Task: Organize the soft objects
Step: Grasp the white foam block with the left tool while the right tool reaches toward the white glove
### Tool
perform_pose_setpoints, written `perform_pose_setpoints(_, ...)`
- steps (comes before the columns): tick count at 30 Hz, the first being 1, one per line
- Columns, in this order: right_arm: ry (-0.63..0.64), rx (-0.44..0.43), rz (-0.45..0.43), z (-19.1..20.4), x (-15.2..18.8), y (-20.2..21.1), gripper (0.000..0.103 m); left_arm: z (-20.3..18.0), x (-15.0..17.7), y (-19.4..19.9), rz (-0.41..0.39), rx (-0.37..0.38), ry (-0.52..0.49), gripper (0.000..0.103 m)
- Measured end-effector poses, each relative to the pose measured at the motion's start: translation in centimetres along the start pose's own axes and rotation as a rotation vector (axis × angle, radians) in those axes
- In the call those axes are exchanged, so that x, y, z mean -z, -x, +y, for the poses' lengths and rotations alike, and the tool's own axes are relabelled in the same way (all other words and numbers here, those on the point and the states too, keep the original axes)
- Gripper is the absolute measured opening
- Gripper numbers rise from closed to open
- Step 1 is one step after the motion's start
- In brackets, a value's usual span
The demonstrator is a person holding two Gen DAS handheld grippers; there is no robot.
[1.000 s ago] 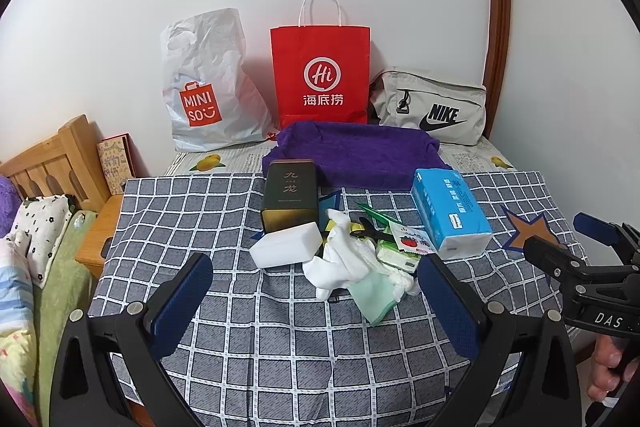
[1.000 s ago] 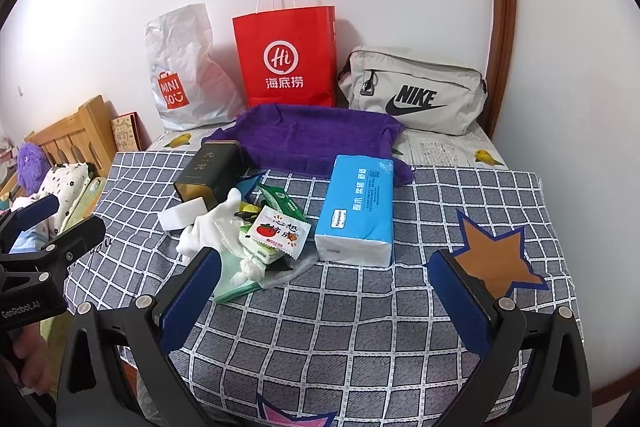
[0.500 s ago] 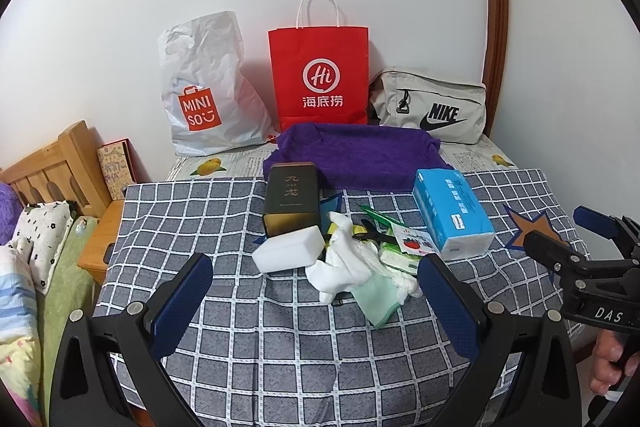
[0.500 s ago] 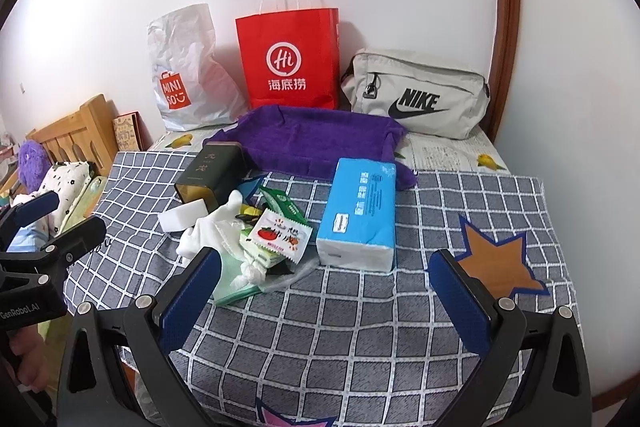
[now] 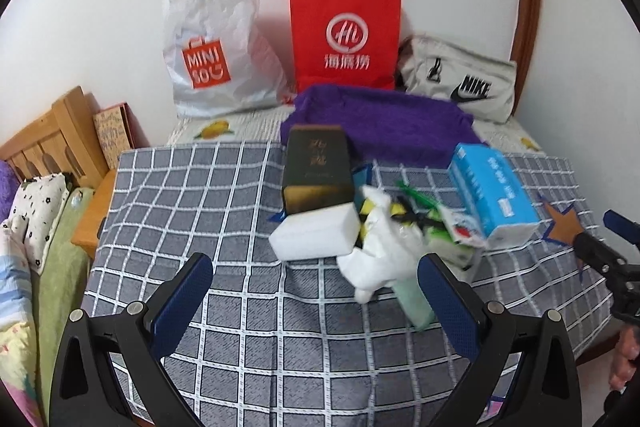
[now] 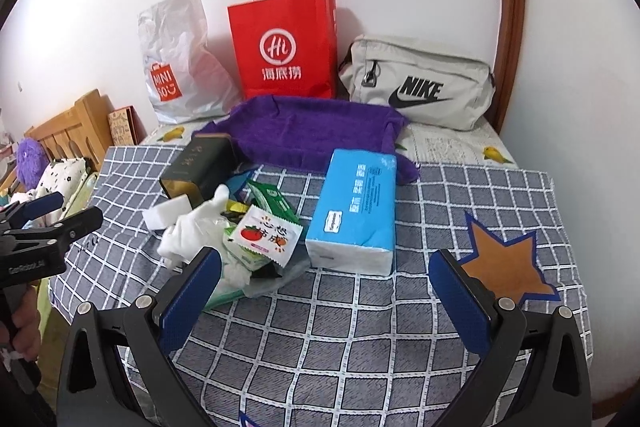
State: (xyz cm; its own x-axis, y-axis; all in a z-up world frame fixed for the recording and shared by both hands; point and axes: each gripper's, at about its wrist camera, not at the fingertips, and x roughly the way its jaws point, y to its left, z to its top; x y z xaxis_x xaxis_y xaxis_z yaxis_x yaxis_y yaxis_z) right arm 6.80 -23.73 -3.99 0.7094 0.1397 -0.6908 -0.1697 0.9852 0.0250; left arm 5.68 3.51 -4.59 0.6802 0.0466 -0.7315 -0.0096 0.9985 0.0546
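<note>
A heap of small items lies mid-table on the checked cloth (image 5: 240, 327): a white sponge block (image 5: 316, 235), a white glove (image 5: 380, 255), a dark tin box (image 5: 318, 167), a blue tissue pack (image 5: 490, 195), and snack sachets (image 6: 266, 235). Behind the heap spreads a purple towel (image 5: 384, 123). My left gripper (image 5: 316, 311) hovers open just short of the sponge and glove, nothing between its fingers. My right gripper (image 6: 326, 301) is open too, hanging in front of the tissue pack (image 6: 356, 211). Each gripper shows at the edge of the other's view.
Against the wall stand a white Miniso bag (image 5: 216, 47), a red paper bag (image 5: 346, 35) and a grey Nike pouch (image 5: 460, 81). A wooden bed frame (image 5: 48, 143) with bedding lies left. An orange star sticker (image 6: 504, 267) marks the cloth at the right.
Both grippers have moved forward and lower toward the heap, so the items look bigger. The left wrist view is blurred from motion. Nothing on the table has shifted.
</note>
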Motion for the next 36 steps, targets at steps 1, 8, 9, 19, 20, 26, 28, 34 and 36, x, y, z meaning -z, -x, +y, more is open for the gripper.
perform_pose_setpoints(1, 0.000, -0.004, 0.009, 0.0, 0.1, -0.5, 0.102, 0.1, 0.1, -0.5, 0.008, -0.002, -0.001, 0.103)
perform_pose_setpoints(8, 0.011, -0.022, 0.053, 0.2, 0.6, -3.2, 0.102, 1.0, 0.2, -4.3, 0.061, -0.020, -0.009, 0.103)
perform_pose_setpoints(9, 0.012, -0.024, 0.058, 0.2, 0.6, -3.5, 0.102, 1.3, 0.0, -4.8, 0.071, -0.019, -0.003, 0.103)
perform_pose_setpoints(19, 0.031, -0.035, 0.125, 0.5, 1.0, -6.4, 0.102, 1.3, -1.6, -9.7, 0.103, 0.094, 0.021, 0.103)
perform_pose_setpoints(20, 0.031, -0.033, 0.131, 0.4, 1.1, -6.7, 0.102, 1.4, -1.7, -10.3, 0.116, 0.090, 0.018, 0.103)
perform_pose_setpoints(26, 0.025, -0.029, 0.161, 0.3, 0.8, -7.8, 0.102, 1.7, -2.2, -12.6, 0.152, 0.084, 0.002, 0.103)
perform_pose_setpoints(28, 0.031, -0.030, 0.166, 0.4, 0.7, -8.1, 0.102, 1.7, -2.4, -13.1, 0.151, 0.095, -0.012, 0.103)
perform_pose_setpoints(34, 0.045, -0.031, 0.188, 1.0, -0.1, -9.0, 0.102, 1.7, -2.4, -13.6, 0.158, 0.201, -0.006, 0.082)
perform_pose_setpoints(36, 0.057, -0.032, 0.187, 1.5, -0.4, -9.0, 0.102, 1.6, -2.3, -13.3, 0.149, 0.200, -0.020, 0.082)
